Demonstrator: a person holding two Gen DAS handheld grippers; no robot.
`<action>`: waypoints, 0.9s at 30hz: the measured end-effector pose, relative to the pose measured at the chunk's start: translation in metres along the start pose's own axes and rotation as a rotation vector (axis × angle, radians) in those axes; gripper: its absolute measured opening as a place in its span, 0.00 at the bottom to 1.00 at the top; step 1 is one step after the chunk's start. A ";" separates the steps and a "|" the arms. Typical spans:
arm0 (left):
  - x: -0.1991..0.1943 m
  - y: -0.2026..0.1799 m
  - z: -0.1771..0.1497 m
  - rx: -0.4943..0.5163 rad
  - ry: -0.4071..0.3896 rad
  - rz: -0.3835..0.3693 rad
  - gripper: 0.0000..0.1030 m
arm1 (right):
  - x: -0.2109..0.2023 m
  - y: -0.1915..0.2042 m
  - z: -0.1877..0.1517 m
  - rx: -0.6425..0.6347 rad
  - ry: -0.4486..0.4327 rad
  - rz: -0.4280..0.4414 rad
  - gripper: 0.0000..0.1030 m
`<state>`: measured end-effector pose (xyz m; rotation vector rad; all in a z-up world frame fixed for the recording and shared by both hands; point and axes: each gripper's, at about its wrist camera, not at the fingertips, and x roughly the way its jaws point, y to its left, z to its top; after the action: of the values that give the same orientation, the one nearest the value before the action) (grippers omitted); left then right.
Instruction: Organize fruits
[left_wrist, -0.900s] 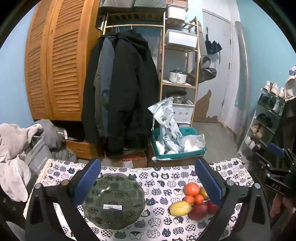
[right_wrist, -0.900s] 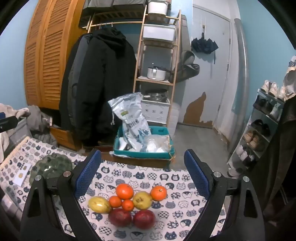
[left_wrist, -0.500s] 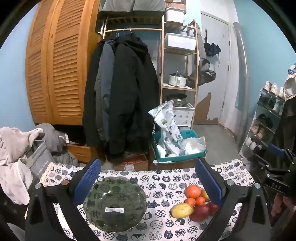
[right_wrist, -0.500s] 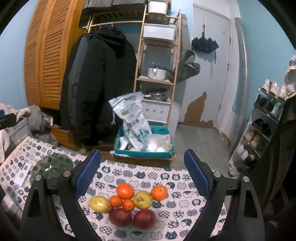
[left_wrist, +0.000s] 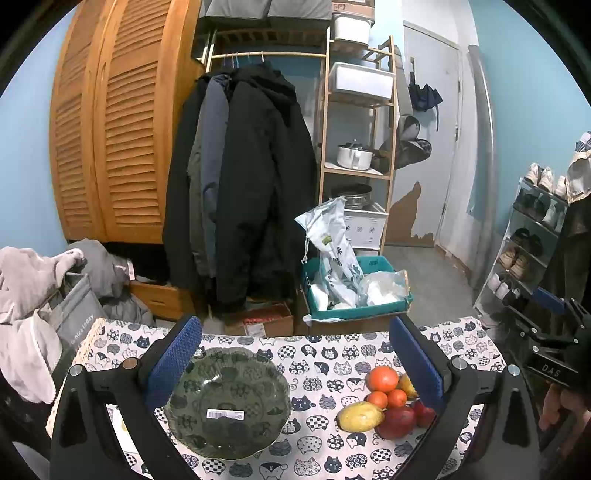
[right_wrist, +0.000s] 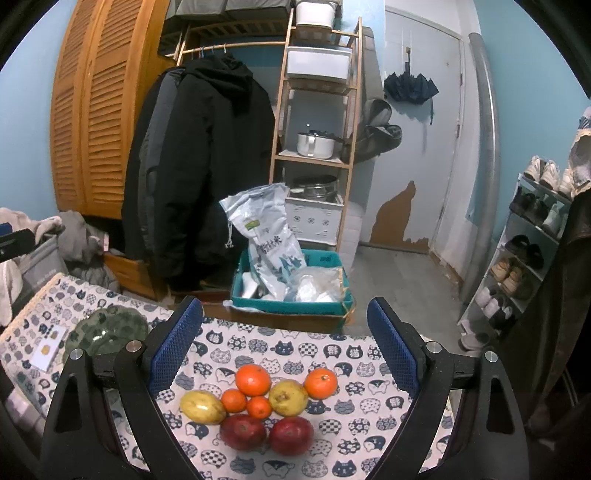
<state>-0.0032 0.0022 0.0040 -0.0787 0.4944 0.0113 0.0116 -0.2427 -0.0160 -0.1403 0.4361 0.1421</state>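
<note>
A cluster of fruit lies on the cat-print tablecloth: two large oranges, two small oranges, two yellow fruits and two red apples. A dark green glass bowl with a barcode sticker sits empty to the left of the fruit; it also shows in the right wrist view. My left gripper is open above the table, with the bowl near its left finger. My right gripper is open and empty above the fruit.
A white card lies left of the bowl. Beyond the table's far edge stand a teal crate with bags, hanging coats, a wooden shelf and a shoe rack. Grey laundry piles at the left.
Both grippers have lifted and drawn back slightly; the bowl and fruit sit lower in each view. Nothing on the table has moved.
</note>
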 end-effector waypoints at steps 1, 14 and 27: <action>0.001 0.000 0.000 0.000 0.001 0.000 0.99 | 0.000 -0.001 0.000 0.000 0.001 0.001 0.87; 0.001 0.000 -0.001 0.001 0.001 0.001 0.99 | 0.000 -0.001 0.000 0.001 0.003 0.001 0.87; 0.000 0.000 -0.003 -0.001 0.001 -0.002 0.99 | 0.000 -0.003 0.001 0.003 0.006 0.000 0.87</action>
<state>-0.0045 0.0020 0.0009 -0.0799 0.4958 0.0091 0.0126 -0.2453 -0.0149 -0.1376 0.4425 0.1410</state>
